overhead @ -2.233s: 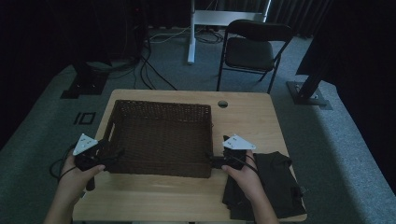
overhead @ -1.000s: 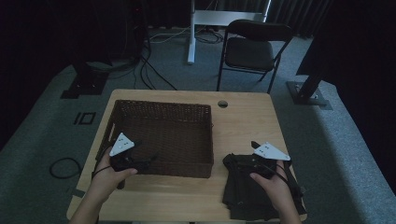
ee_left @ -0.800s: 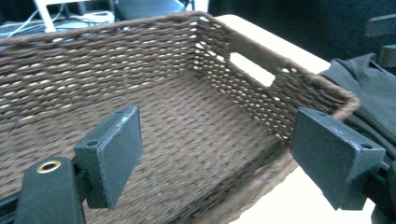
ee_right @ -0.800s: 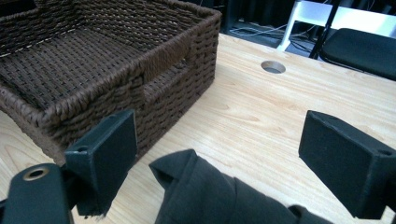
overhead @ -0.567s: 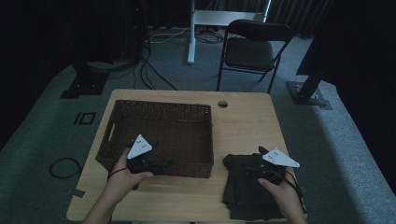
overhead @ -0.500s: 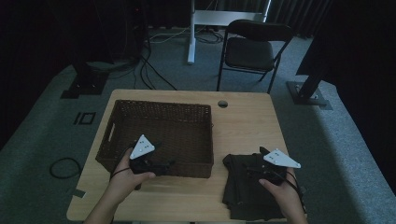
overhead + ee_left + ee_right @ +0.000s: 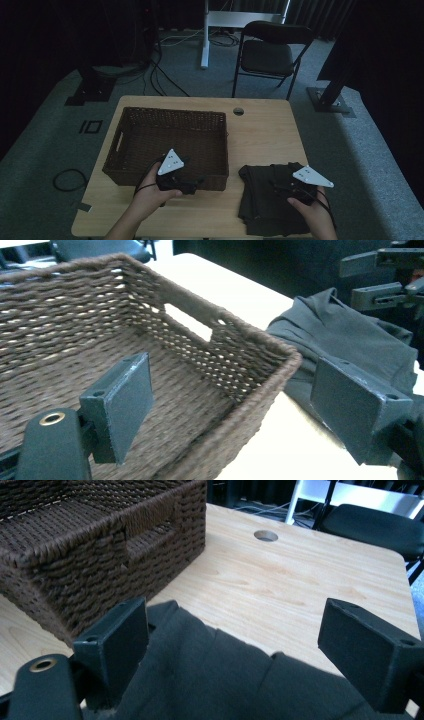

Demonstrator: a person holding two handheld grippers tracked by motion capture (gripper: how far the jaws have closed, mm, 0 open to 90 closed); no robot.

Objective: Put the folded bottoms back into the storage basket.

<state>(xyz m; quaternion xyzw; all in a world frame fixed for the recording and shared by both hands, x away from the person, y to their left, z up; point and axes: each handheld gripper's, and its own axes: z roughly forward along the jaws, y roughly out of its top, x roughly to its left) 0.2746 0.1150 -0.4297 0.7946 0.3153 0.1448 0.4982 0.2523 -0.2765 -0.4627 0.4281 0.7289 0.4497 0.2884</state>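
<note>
A dark brown wicker basket (image 7: 170, 114) stands on the left half of the wooden table (image 7: 265, 135). To its right, at the front edge, lies a folded dark garment (image 7: 262, 205). My left gripper (image 7: 194, 185) is open at the basket's front right corner. In the left gripper view it (image 7: 235, 410) straddles that corner of the basket (image 7: 75, 315), one jaw inside and one outside, with the garment (image 7: 350, 340) beyond. My right gripper (image 7: 281, 187) hovers open over the garment (image 7: 225, 685), nothing between its jaws (image 7: 230, 645).
A round cable hole (image 7: 238, 111) sits at the table's back edge, also seen as the hole (image 7: 265, 535) in the right gripper view. A folding chair (image 7: 270, 52) and a white desk leg (image 7: 205, 35) stand behind the table. Cables lie on the grey carpet at left (image 7: 67, 180).
My left gripper slid right along the basket's front to its right corner. My right gripper left the basket's right side and came down over the garment.
</note>
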